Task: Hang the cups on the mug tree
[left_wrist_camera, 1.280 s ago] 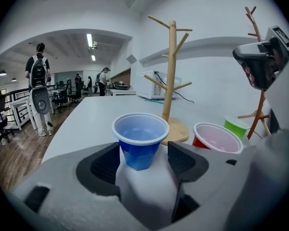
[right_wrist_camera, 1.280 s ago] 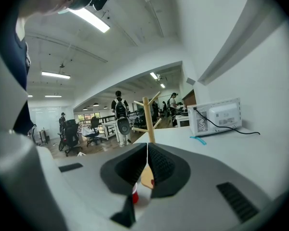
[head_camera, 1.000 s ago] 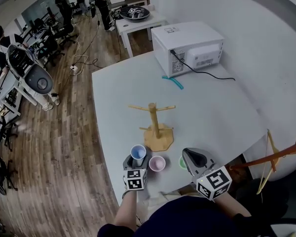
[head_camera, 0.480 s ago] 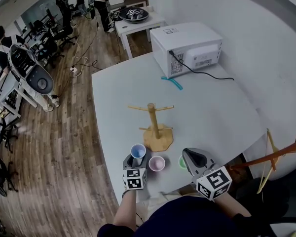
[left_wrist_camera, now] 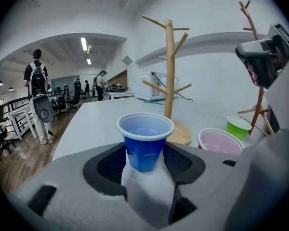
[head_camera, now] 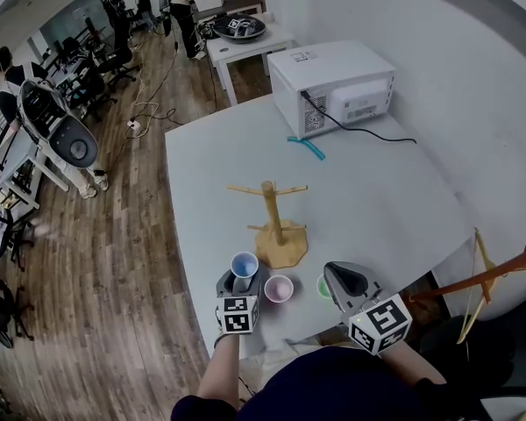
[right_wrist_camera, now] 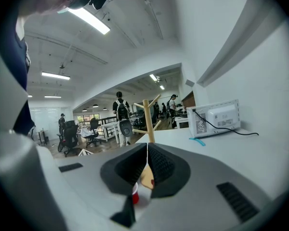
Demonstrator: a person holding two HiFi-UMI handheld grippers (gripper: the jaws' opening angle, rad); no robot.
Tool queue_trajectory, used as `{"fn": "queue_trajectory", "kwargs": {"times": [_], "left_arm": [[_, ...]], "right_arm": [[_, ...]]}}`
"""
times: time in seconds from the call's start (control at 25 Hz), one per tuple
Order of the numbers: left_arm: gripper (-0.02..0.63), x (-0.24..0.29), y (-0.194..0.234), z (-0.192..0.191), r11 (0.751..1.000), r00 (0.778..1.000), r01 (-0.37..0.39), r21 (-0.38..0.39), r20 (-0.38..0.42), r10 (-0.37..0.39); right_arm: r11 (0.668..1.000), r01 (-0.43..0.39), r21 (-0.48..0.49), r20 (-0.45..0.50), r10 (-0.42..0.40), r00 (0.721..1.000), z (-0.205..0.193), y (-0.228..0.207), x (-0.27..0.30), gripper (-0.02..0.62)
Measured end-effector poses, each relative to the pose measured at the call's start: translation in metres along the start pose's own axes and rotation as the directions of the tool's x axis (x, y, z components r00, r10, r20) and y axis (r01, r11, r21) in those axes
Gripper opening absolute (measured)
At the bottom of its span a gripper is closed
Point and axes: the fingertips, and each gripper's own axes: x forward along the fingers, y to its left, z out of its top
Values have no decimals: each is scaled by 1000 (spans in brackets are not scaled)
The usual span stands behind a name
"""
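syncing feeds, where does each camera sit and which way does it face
Head view: on the person's head, steeply down at table and mug tree; left gripper, right gripper, forearms show.
Left gripper view: on it, along its jaws, just closed on the blue cup.
Right gripper view: on it, level toward the microwave; shut jaws show.
Shared: the mug tree.

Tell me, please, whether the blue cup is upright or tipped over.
Upright: the blue cup has its open mouth on top with the rim level, and its narrower base points down.
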Motion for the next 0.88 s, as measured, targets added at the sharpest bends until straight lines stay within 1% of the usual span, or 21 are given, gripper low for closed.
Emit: {"fn": "queue_trajectory", "kwargs": {"times": [0.24,0.44,0.6,0.72,0.88], "left_arm": [[253,-1,3,10,999,1000,-9,48,-1,9],[253,0,2,21,996,1000,-3,89,7,2],[253,8,2,21,992,1000,-1,127,8,0],[253,10,2,29,986,1000,-10,168,9,9],[253,15,5,40,971,999,-35,237,3,36]], "right_arm": [[1000,-2,1,12,2,1000,3,0,-5,30],[1000,-3,-7,25,3,1000,6,0,-10,29],[1000,1,4,29,-2,1000,5,-2,-14,30],[1000,5,4,34,-5,999,6,-3,-18,31],[1000,11,6,39,-11,999,7,-5,-22,31]]}}
